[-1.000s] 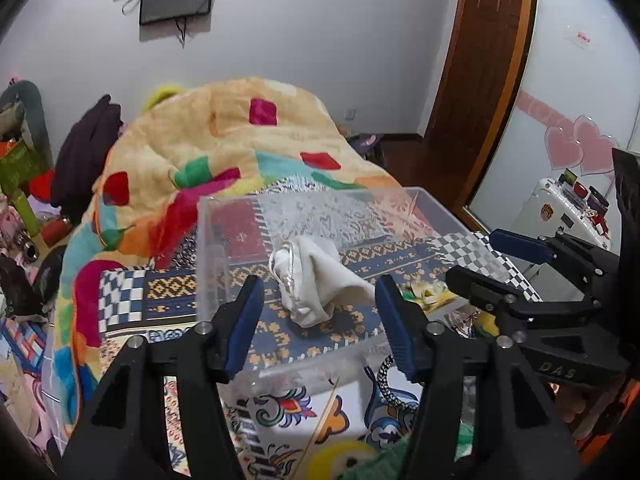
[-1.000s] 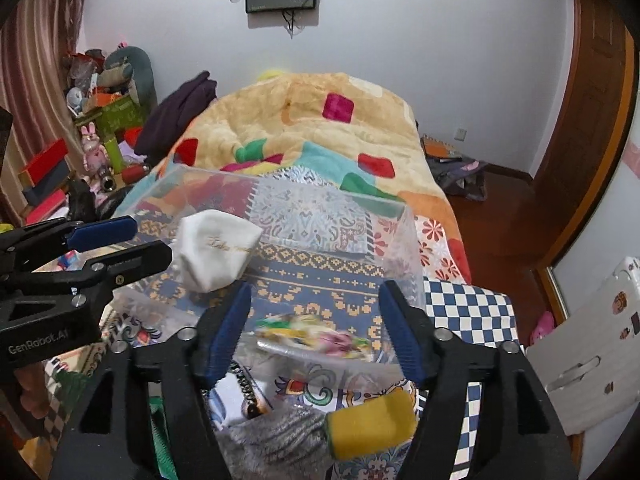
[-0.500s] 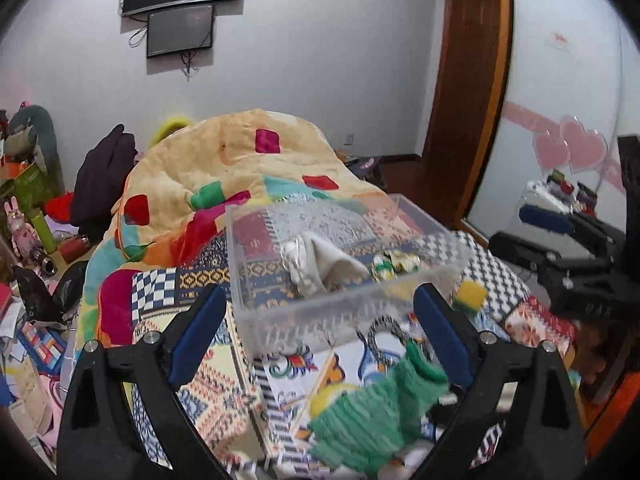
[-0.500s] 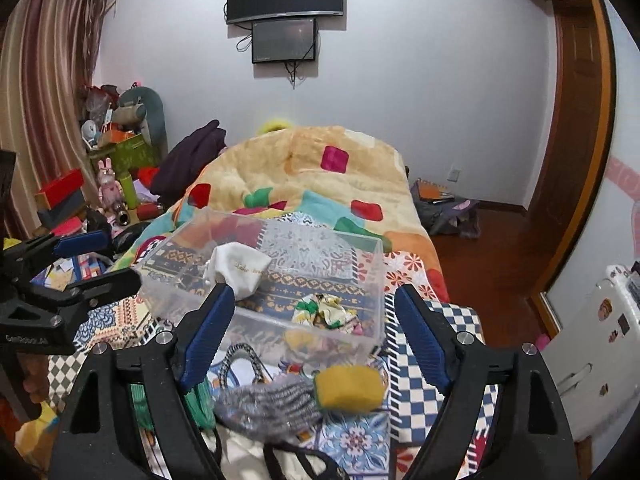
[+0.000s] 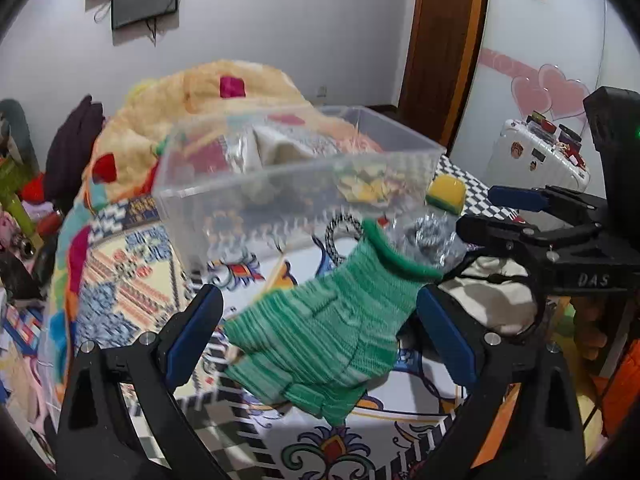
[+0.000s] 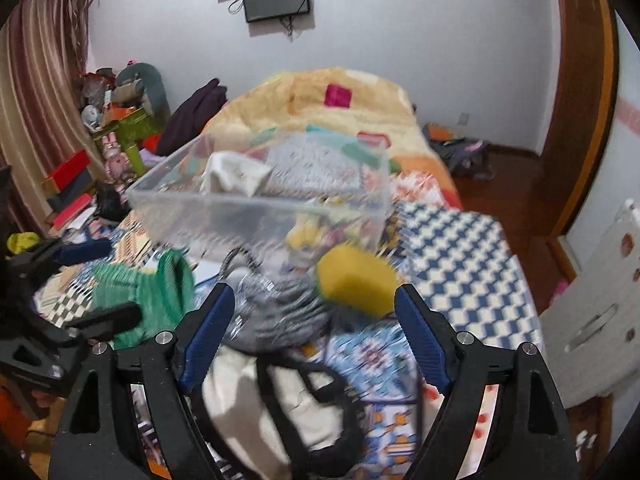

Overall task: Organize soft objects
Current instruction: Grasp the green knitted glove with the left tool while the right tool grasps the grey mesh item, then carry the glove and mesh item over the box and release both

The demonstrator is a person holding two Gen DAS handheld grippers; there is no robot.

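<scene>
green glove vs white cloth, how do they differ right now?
The green glove lies on the bedspread outside the clear bin, between the open left hand-held gripper's fingers; the white cloth sits inside the bin. The glove is ribbed knit, the cloth plain and bunched. Both are ungripped.

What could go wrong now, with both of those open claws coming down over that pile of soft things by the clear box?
The left gripper is open around the green knitted glove, whose cuff lies against the grey crinkly bundle; closing might snag both.

The right gripper sits open over that bundle, the yellow sponge and a black-strapped cream bag; a strap could catch a finger.

The two grippers are close together and might collide.
</scene>
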